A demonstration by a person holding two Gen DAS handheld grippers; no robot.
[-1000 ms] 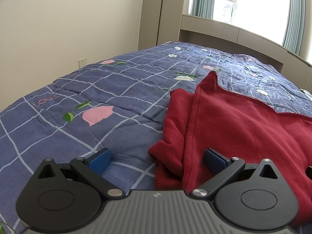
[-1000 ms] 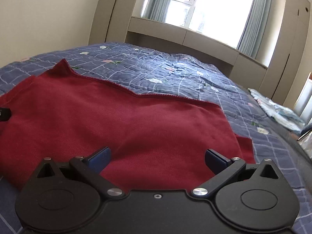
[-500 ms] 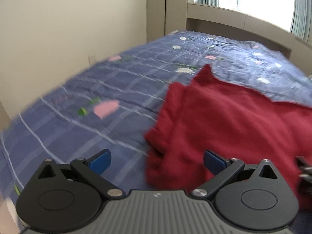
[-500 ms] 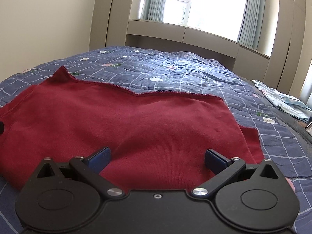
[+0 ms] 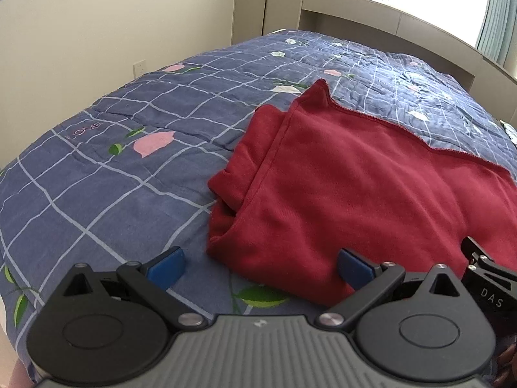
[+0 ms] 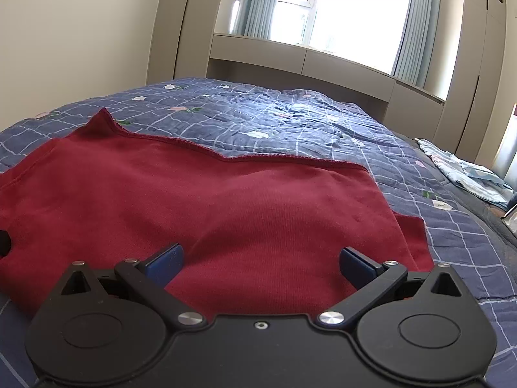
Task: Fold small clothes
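Observation:
A dark red garment (image 5: 355, 177) lies partly folded on the blue checked quilt (image 5: 129, 168), its left sleeve tucked under the body. My left gripper (image 5: 260, 266) stands open over the garment's near left corner, nothing between its blue pads. In the right wrist view the red garment (image 6: 226, 207) spreads across the bed, and my right gripper (image 6: 260, 263) hangs open above its near edge, empty. The right gripper's black body (image 5: 488, 281) shows at the right edge of the left wrist view.
The quilt (image 6: 290, 123) carries pink flower prints and covers the whole bed. A light blue cloth (image 6: 465, 174) lies at the bed's far right edge. A cream wall (image 5: 113, 16) runs along the left; a headboard shelf (image 6: 307, 61) and window stand behind.
Both grippers have pulled back toward the near edge of the bed and stayed open. The left view now shows more quilt in front of the garment. The garment has not moved.

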